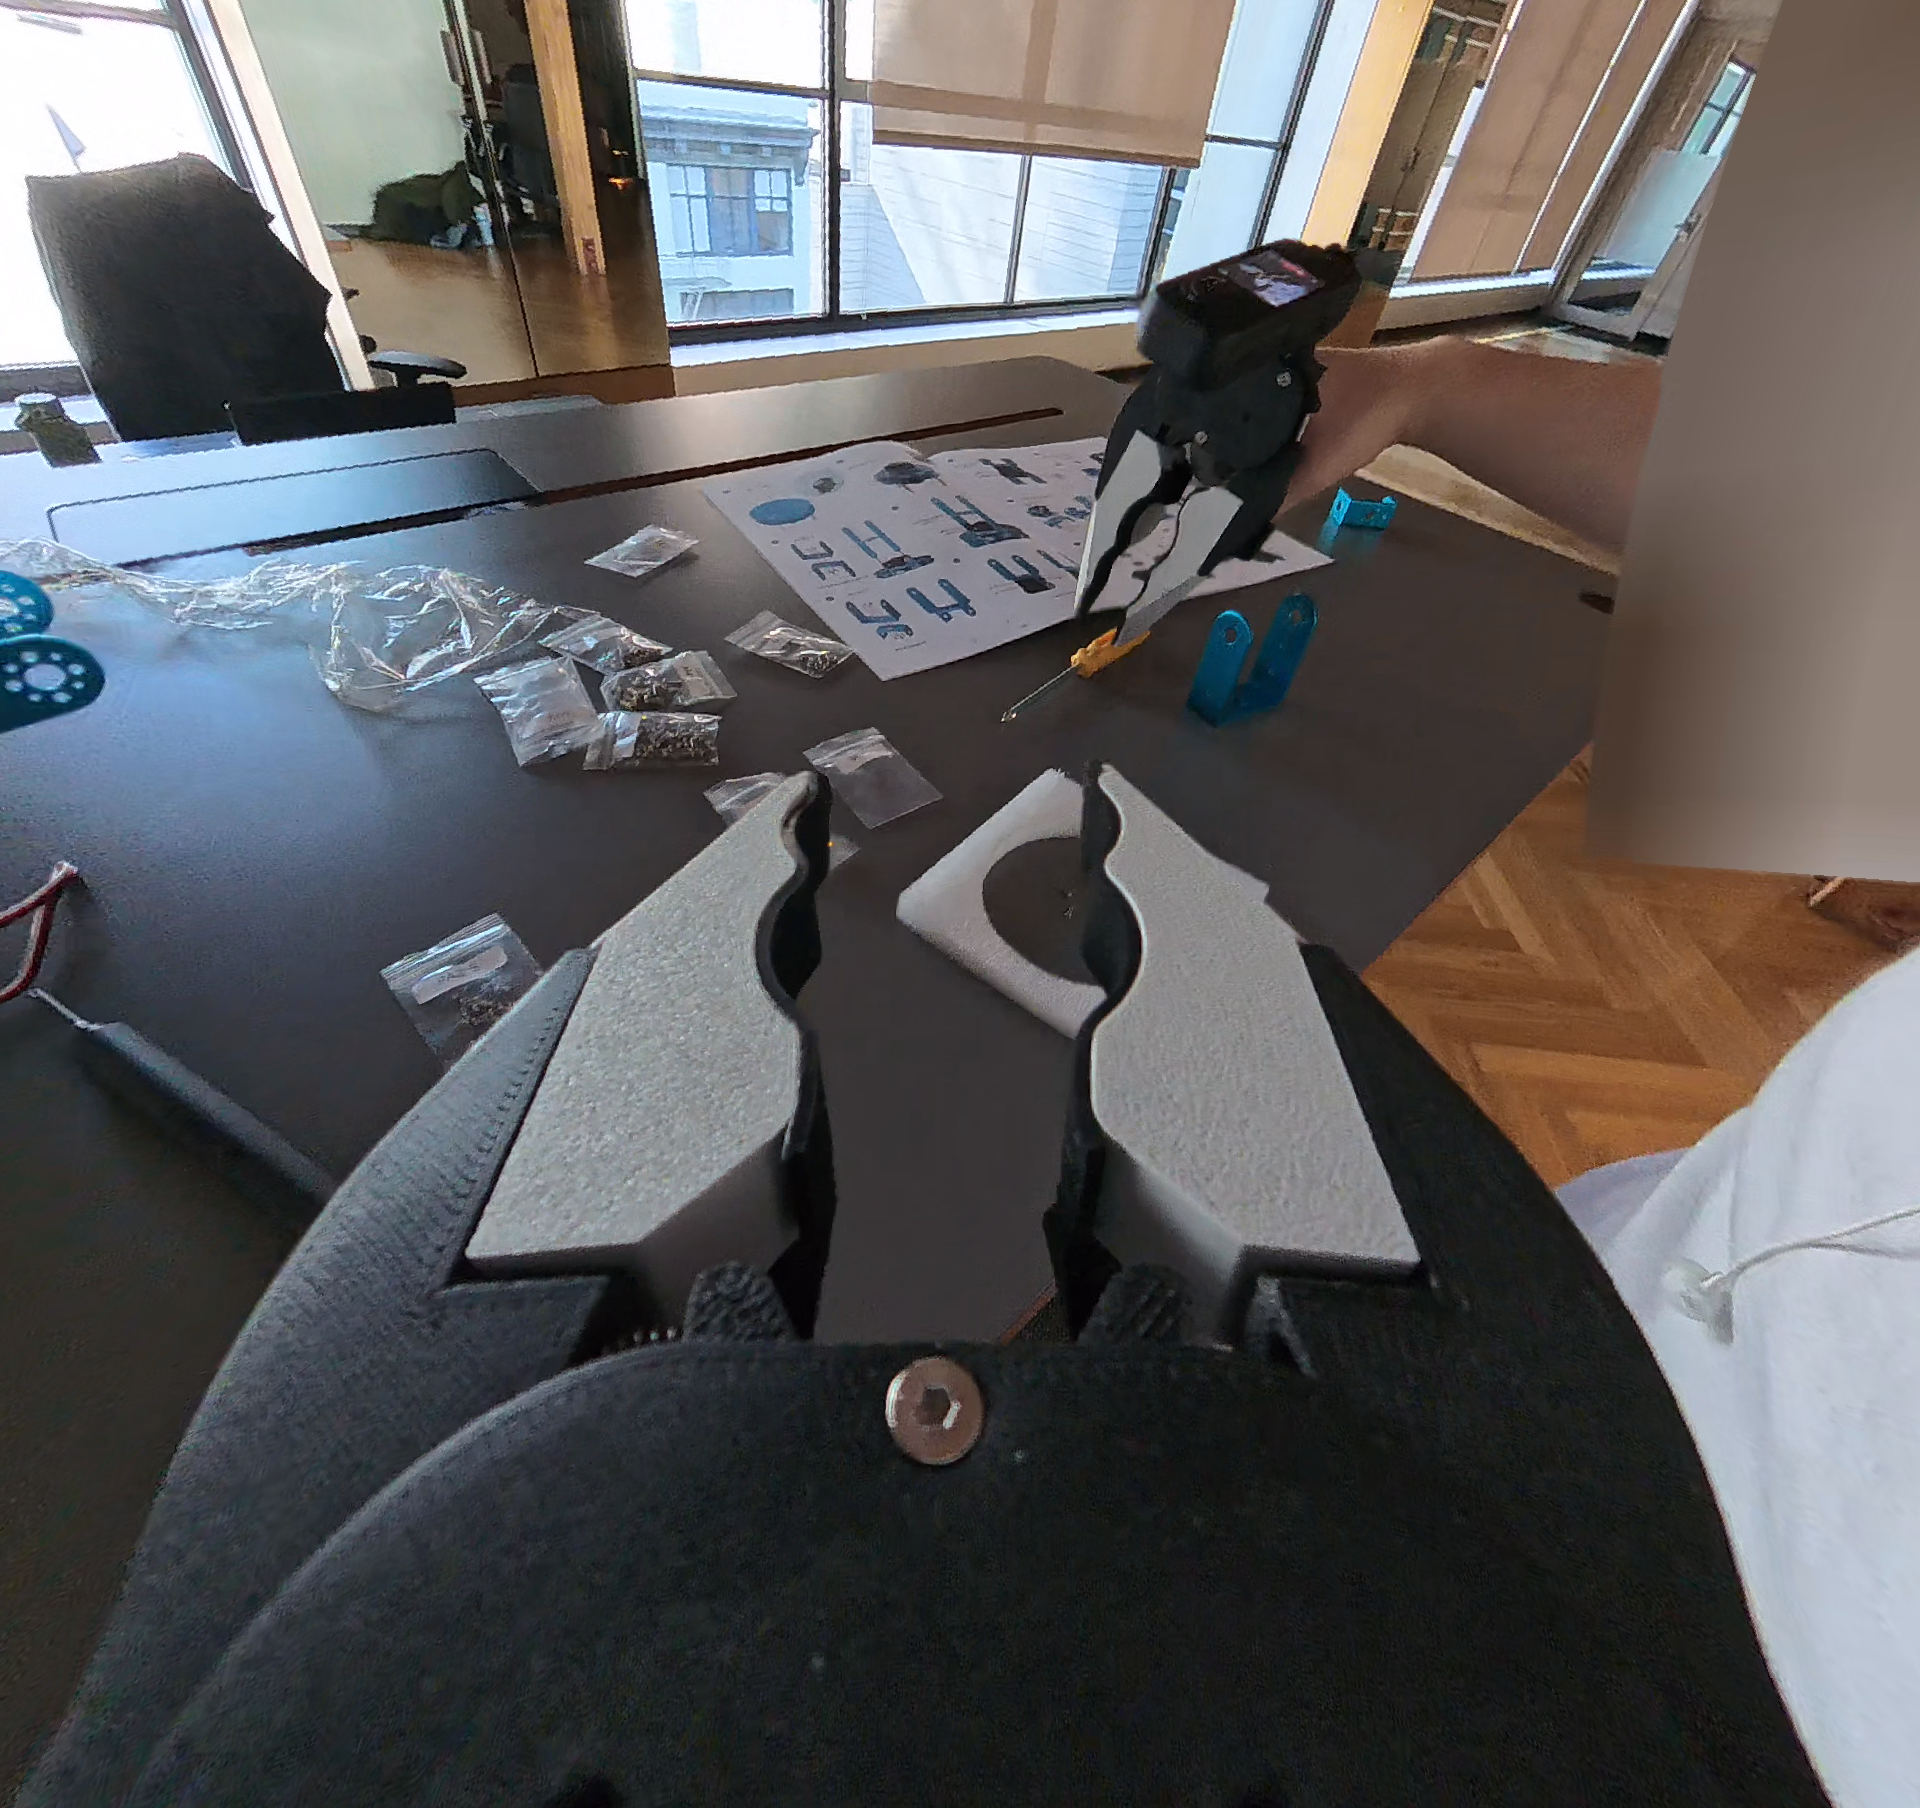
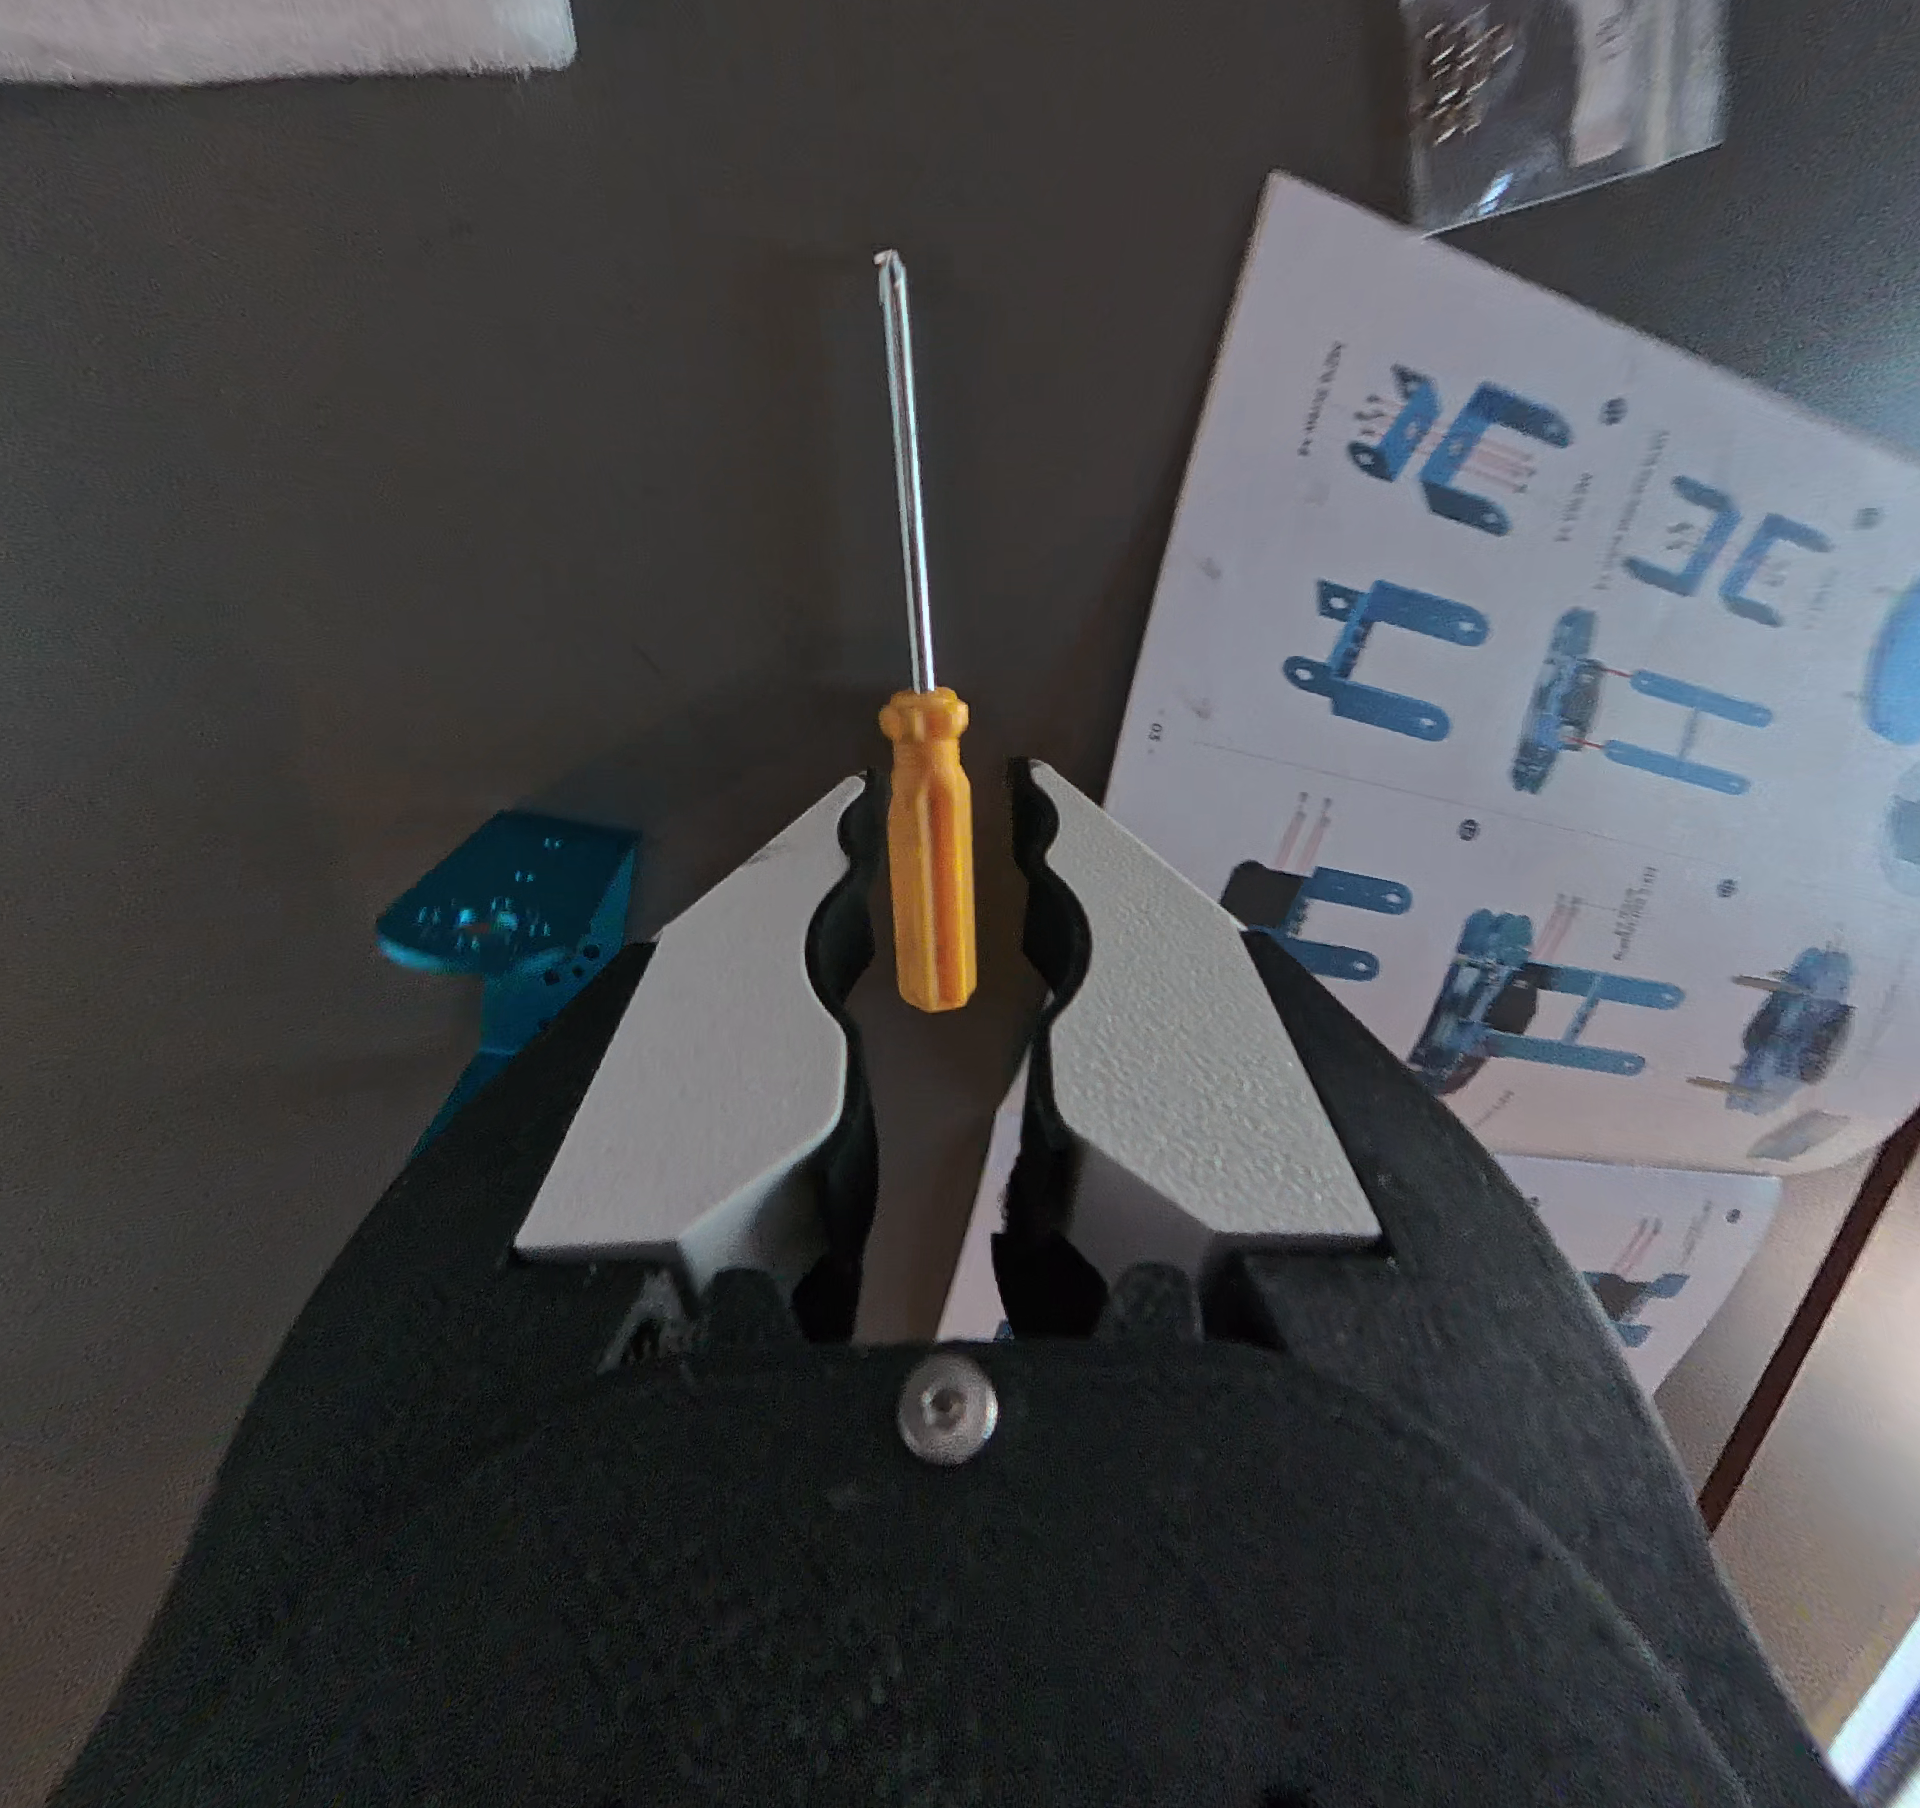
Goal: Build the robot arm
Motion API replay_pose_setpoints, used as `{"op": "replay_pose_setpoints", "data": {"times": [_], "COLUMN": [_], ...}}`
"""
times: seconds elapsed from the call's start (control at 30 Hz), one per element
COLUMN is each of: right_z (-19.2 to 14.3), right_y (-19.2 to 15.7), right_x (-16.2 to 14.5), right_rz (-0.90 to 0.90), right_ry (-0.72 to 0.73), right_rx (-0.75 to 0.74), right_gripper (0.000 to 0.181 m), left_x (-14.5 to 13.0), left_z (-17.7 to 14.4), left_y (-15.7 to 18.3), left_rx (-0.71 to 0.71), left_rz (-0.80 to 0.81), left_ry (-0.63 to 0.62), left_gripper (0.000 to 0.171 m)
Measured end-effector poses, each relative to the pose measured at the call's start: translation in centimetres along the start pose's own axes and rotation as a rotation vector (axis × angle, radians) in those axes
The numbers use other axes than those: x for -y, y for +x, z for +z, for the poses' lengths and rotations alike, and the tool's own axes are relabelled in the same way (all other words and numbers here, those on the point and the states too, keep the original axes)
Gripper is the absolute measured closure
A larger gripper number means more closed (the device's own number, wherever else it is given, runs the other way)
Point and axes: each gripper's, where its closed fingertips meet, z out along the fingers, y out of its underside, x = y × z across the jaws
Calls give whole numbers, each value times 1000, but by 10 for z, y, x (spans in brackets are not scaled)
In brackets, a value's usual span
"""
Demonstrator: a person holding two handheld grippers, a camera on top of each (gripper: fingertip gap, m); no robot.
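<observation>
A small screwdriver (image 2: 930, 885) with an orange handle and thin metal shaft lies on the dark table (image 2: 416, 511). My right gripper (image 2: 940, 776) is open and points down at it, one finger on each side of the handle with a gap on both sides. In the left wrist view the right gripper (image 1: 1127, 610) stands over the screwdriver (image 1: 1101, 657), held by a hand. My left gripper (image 1: 951, 782) is open and empty, low over the table just before a white foam square (image 1: 966, 911) with a round hole.
A blue metal U-bracket (image 1: 1252, 662) stands right of the screwdriver and also shows in the right wrist view (image 2: 509, 911). A printed instruction sheet (image 1: 935, 553), several small bags of screws (image 1: 623, 698), crumpled clear wrap (image 1: 395, 605) and blue discs (image 1: 42, 678) lie on the table. Its edge drops to wooden floor (image 1: 1558, 1010). The left gripper's tips are roughly 35 cm from the right gripper's. It is some 15 cm from my left tips to the white foam square (image 1: 966, 911).
</observation>
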Motion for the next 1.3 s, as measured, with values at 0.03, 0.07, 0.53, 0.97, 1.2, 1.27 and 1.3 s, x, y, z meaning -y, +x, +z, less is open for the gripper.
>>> {"op": "replay_pose_setpoints", "data": {"times": [0.03, 0.07, 0.53, 0.97, 1.2, 1.27, 1.3], "right_z": [-8, -17, -207, -167, -214, -222, -228], "right_y": [2, 6, -52, -54, -63, -66, -68], "right_x": [0, -3, -319, -382, -484, -524, -542], "right_rz": [-3, -8, 592, 678, 440, 402, 392], "right_ry": [31, 58, 412, 657, 692, 679, 683], "right_rx": [-17, -47, -562, -401, -335, -301, -285], "right_gripper": [158, 158, 144, 136, 138, 138, 138], "left_x": [2, 4, 39, 56, 42, 52, 58], "left_z": [4, 7, 131, 347, 472, 506, 523], "left_y": [5, 9, 127, 308, 364, 377, 385], "left_rx": [12, 31, 282, -284, -12, 53, 67], "left_rz": [-3, -2, -49, -50, -36, -83, -105], "left_ry": [8, 14, 150, 67, 29, 61, 68], "left_gripper": [124, 124, 122, 123, 119, 118, 118]}}
